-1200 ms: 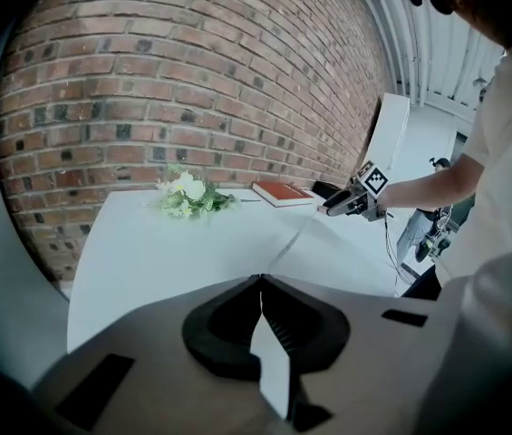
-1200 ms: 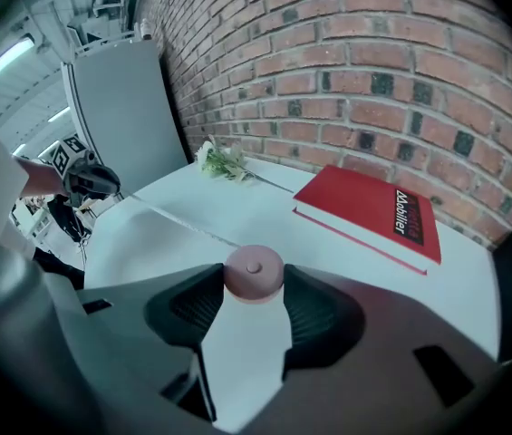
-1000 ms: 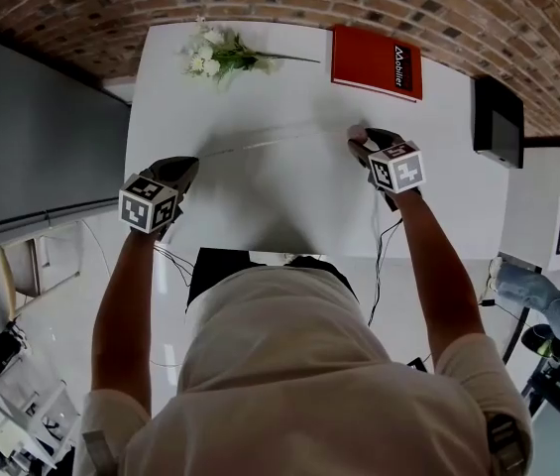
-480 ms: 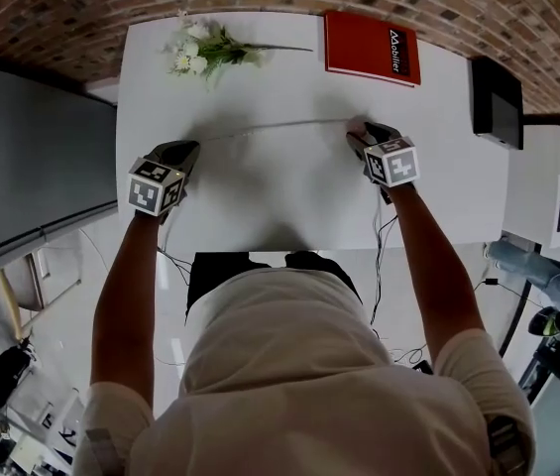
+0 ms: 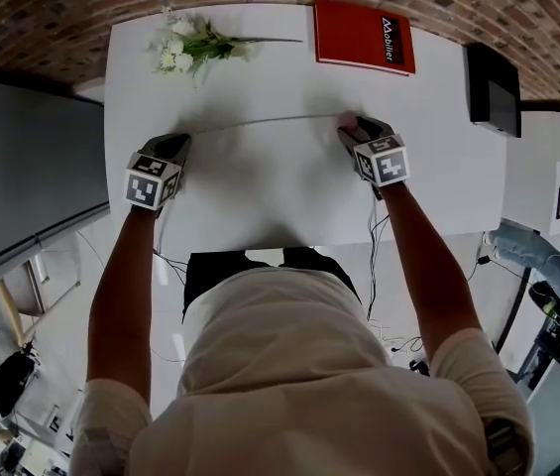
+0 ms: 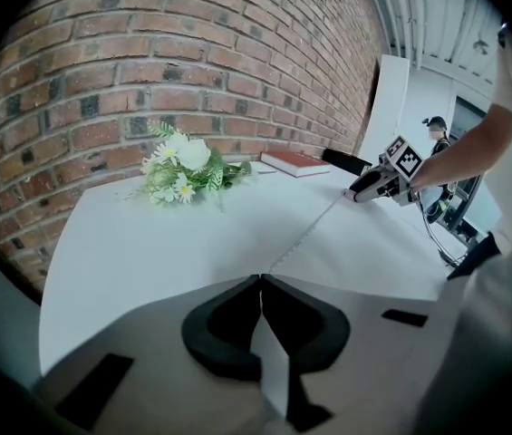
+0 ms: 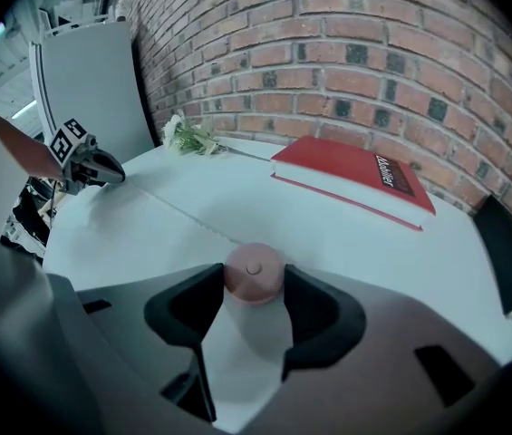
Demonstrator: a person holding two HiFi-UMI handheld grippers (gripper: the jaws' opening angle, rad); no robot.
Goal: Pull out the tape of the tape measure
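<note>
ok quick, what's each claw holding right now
left claw: closed on the end of the tape
right claw: closed on the tape measure

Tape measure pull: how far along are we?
Done: the tape is out, spanning the white table between the grippers. In hand: left gripper shut on the tape's end, right gripper shut on the pink case. Left: at most further extension; how much tape remains inside cannot be seen.
</note>
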